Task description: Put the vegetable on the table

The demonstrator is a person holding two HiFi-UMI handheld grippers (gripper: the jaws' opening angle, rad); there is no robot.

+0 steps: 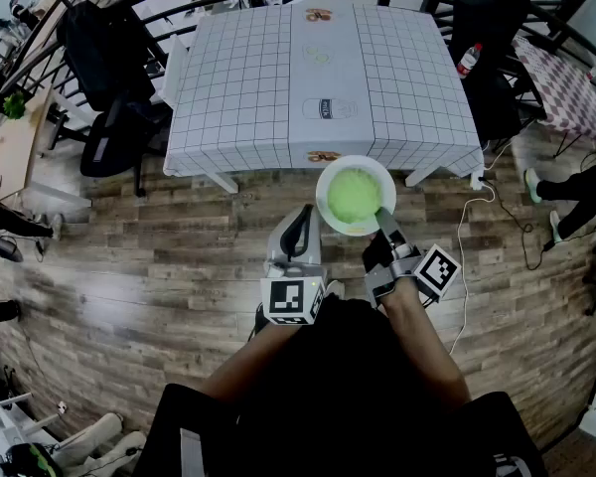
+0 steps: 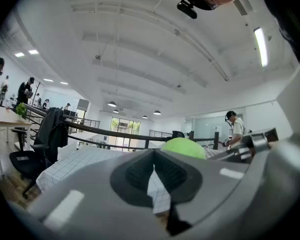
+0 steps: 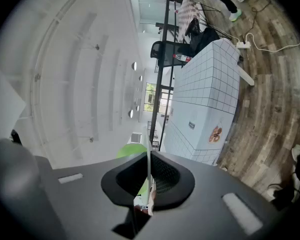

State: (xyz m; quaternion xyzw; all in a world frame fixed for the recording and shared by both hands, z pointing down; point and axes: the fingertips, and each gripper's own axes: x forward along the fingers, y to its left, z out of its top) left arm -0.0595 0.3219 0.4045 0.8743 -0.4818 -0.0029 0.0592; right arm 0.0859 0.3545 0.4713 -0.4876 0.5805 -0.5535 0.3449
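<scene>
Tablecloth (image 1: 228, 87) matt cloth; floor (image 1: 129, 266) wood planks; plate (image 1: 321, 195) glossy.

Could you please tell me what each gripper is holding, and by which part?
The right gripper clamps the round white plate by its near rim; a round green vegetable sits on it. The left gripper is shut, holding nothing.

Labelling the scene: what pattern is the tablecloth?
The tablecloth is white with a thin dark grid and a plain middle strip; the head view shows it best.
</scene>
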